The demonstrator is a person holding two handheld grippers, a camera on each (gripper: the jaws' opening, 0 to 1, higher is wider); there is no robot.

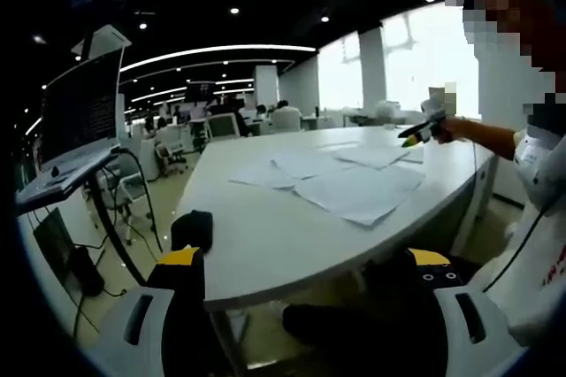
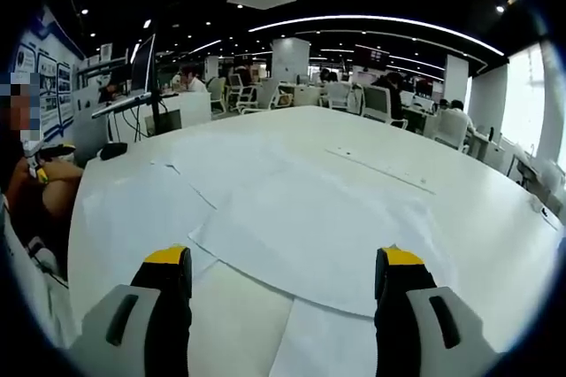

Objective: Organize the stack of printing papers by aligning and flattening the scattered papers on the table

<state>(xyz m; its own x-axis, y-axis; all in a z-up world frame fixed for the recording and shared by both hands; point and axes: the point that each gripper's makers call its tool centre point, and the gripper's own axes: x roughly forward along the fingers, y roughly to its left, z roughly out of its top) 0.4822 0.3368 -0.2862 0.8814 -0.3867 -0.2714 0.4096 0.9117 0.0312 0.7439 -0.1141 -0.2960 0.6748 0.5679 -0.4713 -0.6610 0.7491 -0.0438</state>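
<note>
In the left gripper view, the left gripper (image 1: pixel 305 273) has its two yellow-tipped jaws spread wide and nothing is between them. It is held off the near edge of the white desk (image 1: pixel 265 244), at about the level of the desk top, so the edge runs between the jaws. Just above the left jaw, a small black object (image 1: pixel 193 228) lies on the desk close to the edge; what it is I cannot tell. Further ahead and a little to the right, the printing papers (image 1: pixel 349 184) lie scattered flat on the desk, several white sheets overlapping at different angles. Beyond them, to the upper right, the right gripper (image 1: pixel 417 134) shows, held by a person's hand over the far side of the desk. Far to the left, a monitor (image 1: pixel 81 104) stands on a stand.

In the right gripper view, the right gripper (image 2: pixel 287 275) is also open wide and empty. It hovers low over the desk (image 2: pixel 478 218), and the papers (image 2: pixel 301 218) lie directly under and ahead of its jaws, large sheets overlapping with their edges not aligned. Far ahead, office chairs (image 2: pixel 378 103) and seated people are at other desks.
</note>
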